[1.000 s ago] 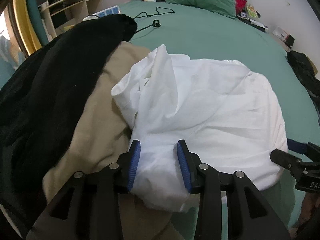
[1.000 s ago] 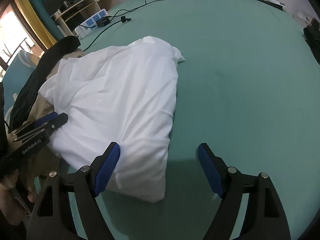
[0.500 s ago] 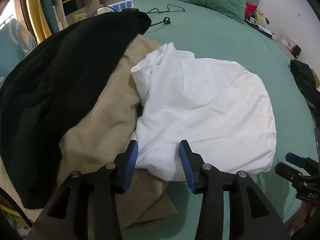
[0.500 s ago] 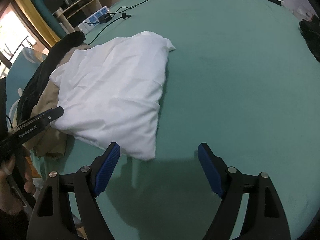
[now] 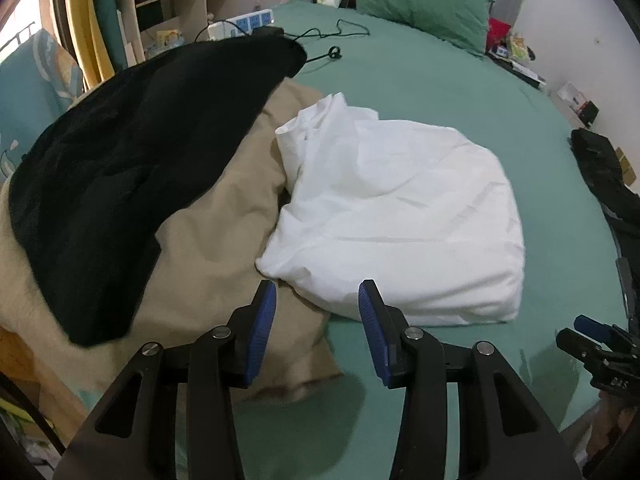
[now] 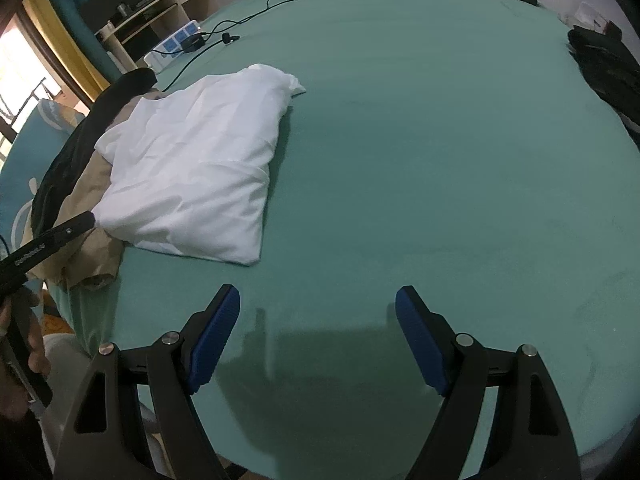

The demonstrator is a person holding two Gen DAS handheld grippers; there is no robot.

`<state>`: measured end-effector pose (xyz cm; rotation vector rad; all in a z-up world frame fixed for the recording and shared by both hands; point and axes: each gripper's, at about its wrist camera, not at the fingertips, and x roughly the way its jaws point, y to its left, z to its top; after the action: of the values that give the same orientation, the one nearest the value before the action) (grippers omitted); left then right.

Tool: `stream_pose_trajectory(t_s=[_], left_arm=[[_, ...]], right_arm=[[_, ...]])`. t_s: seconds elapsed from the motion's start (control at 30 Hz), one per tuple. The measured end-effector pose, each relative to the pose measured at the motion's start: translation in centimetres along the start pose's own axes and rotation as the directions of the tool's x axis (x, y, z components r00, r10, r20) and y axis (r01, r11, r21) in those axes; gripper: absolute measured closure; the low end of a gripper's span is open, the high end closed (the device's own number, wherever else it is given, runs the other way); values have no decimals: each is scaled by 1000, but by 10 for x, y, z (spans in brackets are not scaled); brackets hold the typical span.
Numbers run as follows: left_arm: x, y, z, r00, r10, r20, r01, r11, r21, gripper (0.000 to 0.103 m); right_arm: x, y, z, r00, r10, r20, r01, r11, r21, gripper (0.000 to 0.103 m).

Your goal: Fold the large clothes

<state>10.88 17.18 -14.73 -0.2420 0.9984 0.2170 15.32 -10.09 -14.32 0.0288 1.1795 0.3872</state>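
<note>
Both hand-held grippers are held above the green bed (image 6: 420, 160) with nothing gripped — the left hand-held gripper (image 5: 317, 316) partly open, the right hand-held gripper (image 6: 318, 336) wide open. A folded white garment (image 5: 400, 216) is seen on the bed, its edge laid over a tan garment (image 5: 224, 240).

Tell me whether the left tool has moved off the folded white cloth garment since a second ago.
Yes. The left tool has drawn back toward the bed's near edge; the folded white cloth garment now lies beyond its open fingers, on the green bedsheet.
</note>
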Motion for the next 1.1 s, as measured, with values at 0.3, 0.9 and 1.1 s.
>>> stream_pose_trajectory(t_s=[0.3, 0.9, 1.1], left_arm=[[-36, -26, -18, 998, -50, 32, 49, 998, 36, 57], [-113, -100, -39, 982, -131, 136, 113, 985, 133, 57], [-133, -121, -45, 980, -147, 135, 124, 978, 166, 57]], right_arm=[[-36, -22, -13, 998, -29, 49, 28, 999, 21, 23], [-130, -77, -46, 981, -83, 176, 74, 996, 57, 23], [-158, -93, -51, 973, -97, 210, 83, 994, 76, 23]])
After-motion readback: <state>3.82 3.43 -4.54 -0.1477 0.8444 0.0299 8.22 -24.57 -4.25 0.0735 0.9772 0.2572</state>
